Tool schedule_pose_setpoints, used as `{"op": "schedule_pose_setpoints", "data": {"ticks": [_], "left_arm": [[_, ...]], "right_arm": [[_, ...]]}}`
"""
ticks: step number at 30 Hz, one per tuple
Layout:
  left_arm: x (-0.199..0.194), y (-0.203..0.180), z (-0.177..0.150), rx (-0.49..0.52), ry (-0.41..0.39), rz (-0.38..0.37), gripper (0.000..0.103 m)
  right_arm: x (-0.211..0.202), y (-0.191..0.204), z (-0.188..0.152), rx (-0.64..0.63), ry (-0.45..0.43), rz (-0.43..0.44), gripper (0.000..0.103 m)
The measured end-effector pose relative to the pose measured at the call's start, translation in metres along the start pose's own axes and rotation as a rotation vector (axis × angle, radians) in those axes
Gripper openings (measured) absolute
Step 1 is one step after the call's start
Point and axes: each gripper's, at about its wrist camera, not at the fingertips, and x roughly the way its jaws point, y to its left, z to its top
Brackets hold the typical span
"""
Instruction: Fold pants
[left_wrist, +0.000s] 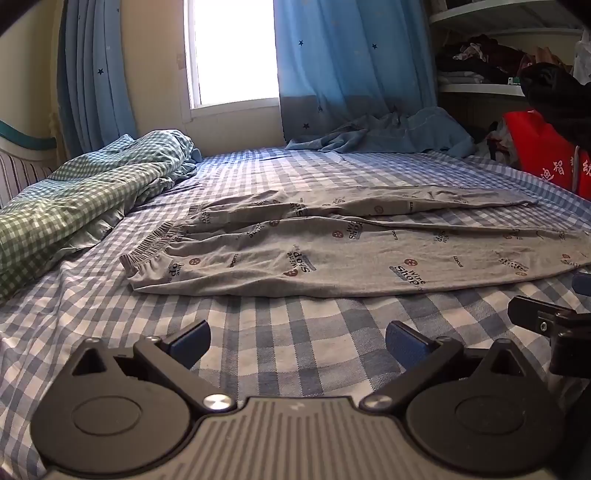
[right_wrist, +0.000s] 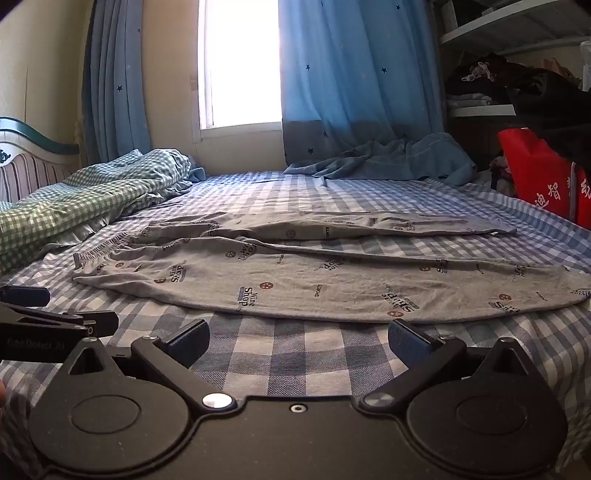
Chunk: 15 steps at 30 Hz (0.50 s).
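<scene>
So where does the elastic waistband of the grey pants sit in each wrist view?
Left wrist: the waistband is left of centre, mid-height, beside the green checked quilt.
Right wrist: the waistband is further left, mid-height.
Shared landmark: the bright window.

Left gripper (left_wrist: 297, 341) jaws wide, right gripper (right_wrist: 298, 341) alike — both tilted down, empty

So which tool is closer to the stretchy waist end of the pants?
Left. The left tool hovers open over the sheet just short of the pants, toward their waistband. The right tool, also open, sits further along toward the leg ends.
</scene>
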Motion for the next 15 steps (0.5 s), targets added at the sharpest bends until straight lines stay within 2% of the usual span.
{"op": "schedule_pose_setpoints", "data": {"ticks": [15], "left_arm": [[0.0034, 0.0004, -0.0010, 0.003, 0.008, 0.009, 0.103]], "right_arm": [[-0.0006, 0.0004, 0.0037, -0.002, 0.010, -0.002, 0.102]]}}
